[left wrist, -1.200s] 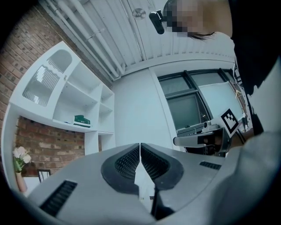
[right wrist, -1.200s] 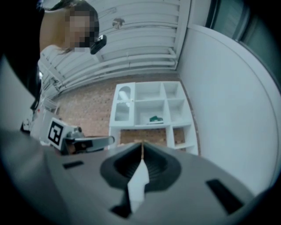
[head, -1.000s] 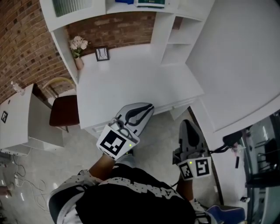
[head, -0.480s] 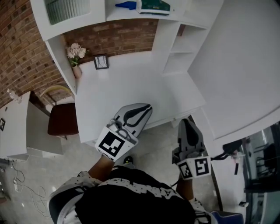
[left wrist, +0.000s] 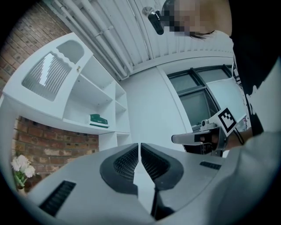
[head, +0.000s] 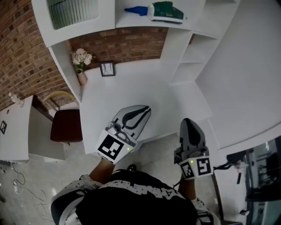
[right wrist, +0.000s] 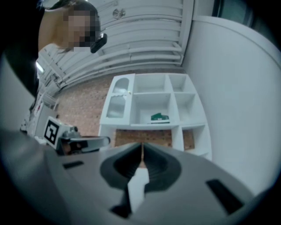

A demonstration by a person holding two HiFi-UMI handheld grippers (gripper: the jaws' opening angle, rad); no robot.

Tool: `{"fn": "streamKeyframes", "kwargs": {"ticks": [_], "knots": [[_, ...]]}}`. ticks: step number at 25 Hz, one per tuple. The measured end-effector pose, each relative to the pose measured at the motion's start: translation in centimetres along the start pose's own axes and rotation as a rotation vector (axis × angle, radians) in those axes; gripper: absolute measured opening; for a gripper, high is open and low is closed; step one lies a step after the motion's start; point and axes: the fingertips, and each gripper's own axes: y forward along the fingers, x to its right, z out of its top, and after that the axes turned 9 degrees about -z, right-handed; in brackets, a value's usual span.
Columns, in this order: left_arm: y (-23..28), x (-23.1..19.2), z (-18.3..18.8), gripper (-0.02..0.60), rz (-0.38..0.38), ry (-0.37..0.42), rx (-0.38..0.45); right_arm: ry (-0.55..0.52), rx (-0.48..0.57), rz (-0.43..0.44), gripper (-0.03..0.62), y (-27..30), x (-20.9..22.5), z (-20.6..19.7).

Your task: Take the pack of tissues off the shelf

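Standing before a white desk (head: 131, 88) topped by a white shelf unit (head: 175, 41), the person held both grippers low and well apart from the shelves. The grey left gripper (left wrist: 140, 146) had its dark ribbed jaws clenched together with nothing between them. In the head view it hung over the desk's front edge. The grey right gripper (right wrist: 142, 146) was likewise pressed shut and empty, positioned off the desk's front right corner, above the floor. The green-and-white pack of tissues (head: 165, 12) lay on an open shelf above the brick-backed recess, with a blue object (head: 135, 9) just beside it on the left. At the rear left of the desk stood a pink vase of pale flowers (head: 81, 61), and near it a small dark-framed picture (head: 107, 69). A dark red chair (head: 66, 125) sat to the left of the desk, against the red brick wall (head: 22, 52).
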Motion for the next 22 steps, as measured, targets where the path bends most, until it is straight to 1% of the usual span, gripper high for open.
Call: {"fn": "streamKeyframes", "kwargs": {"ticks": [5, 11, 15, 22], "knots": [[-0.8, -2.0, -0.7, 0.035, 0.045, -0.014, -0.021, -0.006, -0.007, 0.029, 0.032, 2.2, -0.6, -0.4], [-0.4, -3.4, -1.1, 0.035, 0.080, -0.001, -0.034, -0.008, -0.004, 0.074, 0.032, 4.2, -0.7, -0.6], [0.7, -4.6, -1.1, 0.037, 0.117, 0.022, -0.047, -0.009, -0.006, 0.113, 0.032, 6.4, 0.2, -0.5], [3.8, -7.2, -0.6, 0.051, 0.192, 0.055, -0.059, -0.045, 0.015, 0.179, 0.032, 11.0, 3.2, 0.5]]}}
